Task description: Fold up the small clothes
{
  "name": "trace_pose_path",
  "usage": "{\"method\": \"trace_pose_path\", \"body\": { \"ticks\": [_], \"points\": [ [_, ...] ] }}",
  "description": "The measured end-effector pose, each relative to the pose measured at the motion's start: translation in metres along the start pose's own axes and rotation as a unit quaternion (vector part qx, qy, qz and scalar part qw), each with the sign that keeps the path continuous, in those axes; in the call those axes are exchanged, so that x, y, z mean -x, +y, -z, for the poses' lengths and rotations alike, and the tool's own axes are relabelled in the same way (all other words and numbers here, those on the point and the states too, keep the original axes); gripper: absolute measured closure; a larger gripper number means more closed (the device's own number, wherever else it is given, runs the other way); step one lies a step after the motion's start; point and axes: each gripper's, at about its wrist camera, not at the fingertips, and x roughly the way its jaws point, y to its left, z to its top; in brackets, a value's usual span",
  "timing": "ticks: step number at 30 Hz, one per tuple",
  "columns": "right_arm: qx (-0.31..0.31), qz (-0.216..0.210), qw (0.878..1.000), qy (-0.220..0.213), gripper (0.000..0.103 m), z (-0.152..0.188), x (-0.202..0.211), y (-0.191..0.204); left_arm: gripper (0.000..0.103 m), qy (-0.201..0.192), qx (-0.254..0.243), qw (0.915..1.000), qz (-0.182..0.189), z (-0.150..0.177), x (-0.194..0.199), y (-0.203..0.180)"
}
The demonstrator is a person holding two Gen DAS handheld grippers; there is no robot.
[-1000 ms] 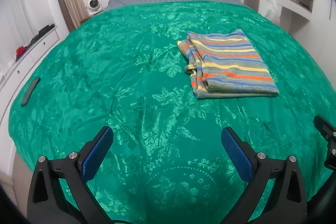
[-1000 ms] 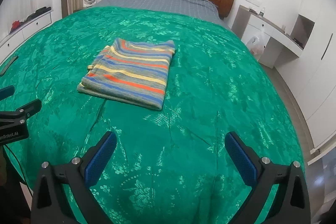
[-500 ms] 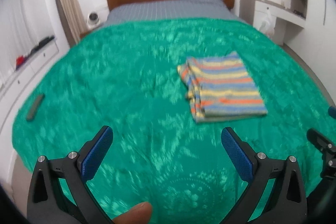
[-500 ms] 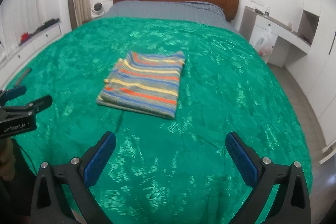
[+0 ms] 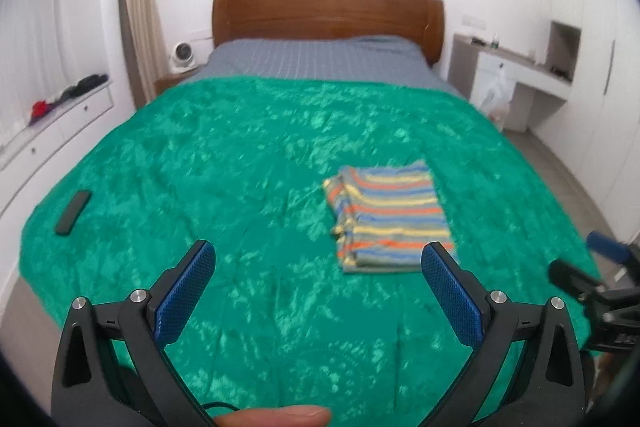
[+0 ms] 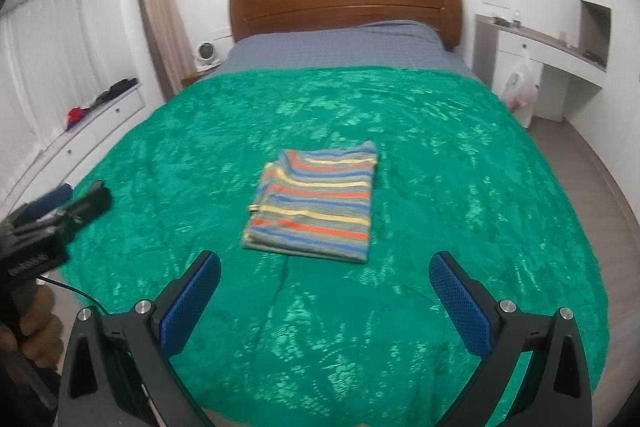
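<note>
A striped garment in blue, orange and yellow lies folded into a flat rectangle on the green bedspread; it also shows in the right wrist view. My left gripper is open and empty, held back above the foot of the bed, left of the garment. My right gripper is open and empty, also back from the garment. Each gripper shows at the edge of the other's view: the right one, the left one.
A dark remote lies near the bed's left edge. A wooden headboard and grey sheet are at the far end. White drawers run along the left; a desk with a plastic bag stands at the right.
Both grippers have pulled back and risen away from the bed, so the garment looks smaller and farther. The garment itself has not moved. Both stay open.
</note>
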Motion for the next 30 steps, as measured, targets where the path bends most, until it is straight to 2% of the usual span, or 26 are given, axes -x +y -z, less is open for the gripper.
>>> {"method": "trace_pose_path", "body": {
  "ticks": [5,11,17,30],
  "points": [
    [-0.012,0.025,1.000,0.008,0.000,0.004,0.001,0.003,0.000,0.027,-0.023,0.9992,-0.020,0.010,-0.005,-0.006],
    [-0.004,0.033,0.999,0.024,0.000,0.011,-0.002,0.013,0.000,0.062,-0.009,0.9977,-0.026,0.019,-0.004,-0.003],
    [0.012,0.033,0.999,0.037,0.000,0.018,-0.007,0.025,0.000,0.063,-0.019,0.9972,-0.036,0.022,-0.003,-0.006],
    [0.018,0.047,0.998,0.042,0.000,0.013,-0.007,0.029,0.000,0.072,-0.026,0.9964,-0.035,0.024,-0.007,-0.009]
  ]
}}
